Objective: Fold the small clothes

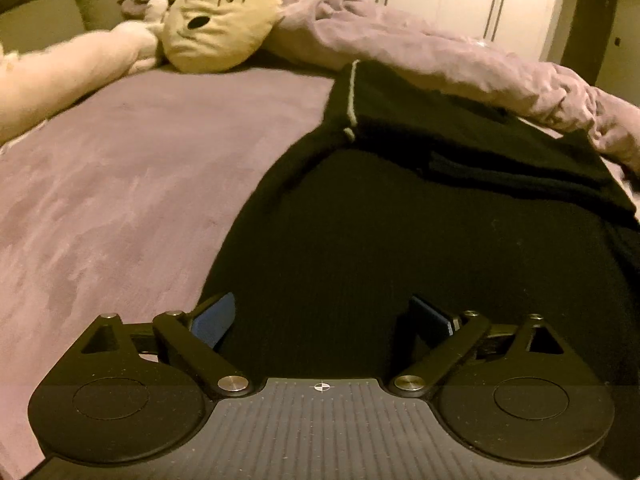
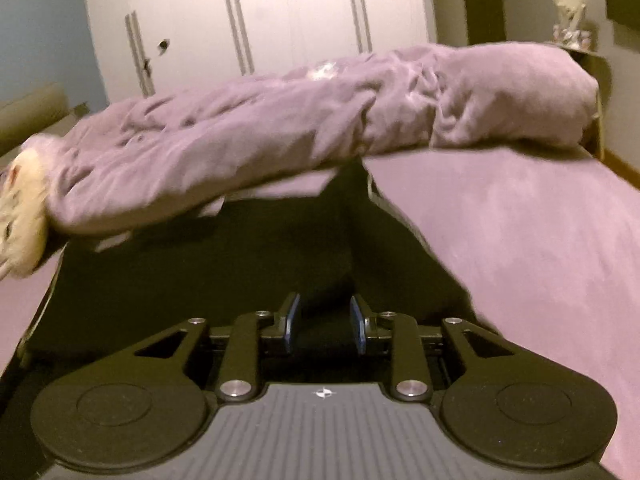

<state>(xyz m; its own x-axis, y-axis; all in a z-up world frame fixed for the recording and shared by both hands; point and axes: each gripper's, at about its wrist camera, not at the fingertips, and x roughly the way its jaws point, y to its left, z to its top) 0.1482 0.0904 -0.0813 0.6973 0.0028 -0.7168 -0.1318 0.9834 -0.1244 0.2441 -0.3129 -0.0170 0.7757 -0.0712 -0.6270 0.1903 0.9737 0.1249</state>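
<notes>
A black knit garment (image 1: 400, 240) lies spread on the mauve bedsheet (image 1: 120, 200), partly folded, its far edge beside a rumpled mauve duvet (image 2: 280, 132). The left gripper (image 1: 320, 320) stands wide apart over it, holding nothing. The right gripper (image 2: 325, 320) is narrowly parted, pads clear of the cloth.

1. The left wrist view looks forward and downward along its tongs (image 1: 320, 320), close over the black garment (image 1: 400, 248) on the bed (image 1: 120, 184).
2. The right wrist view does likewise over its tongs (image 2: 325, 322).
3. Both share the garment, the crumpled purple duvet (image 2: 280, 128) and the white wardrobe (image 2: 288, 12).
</notes>
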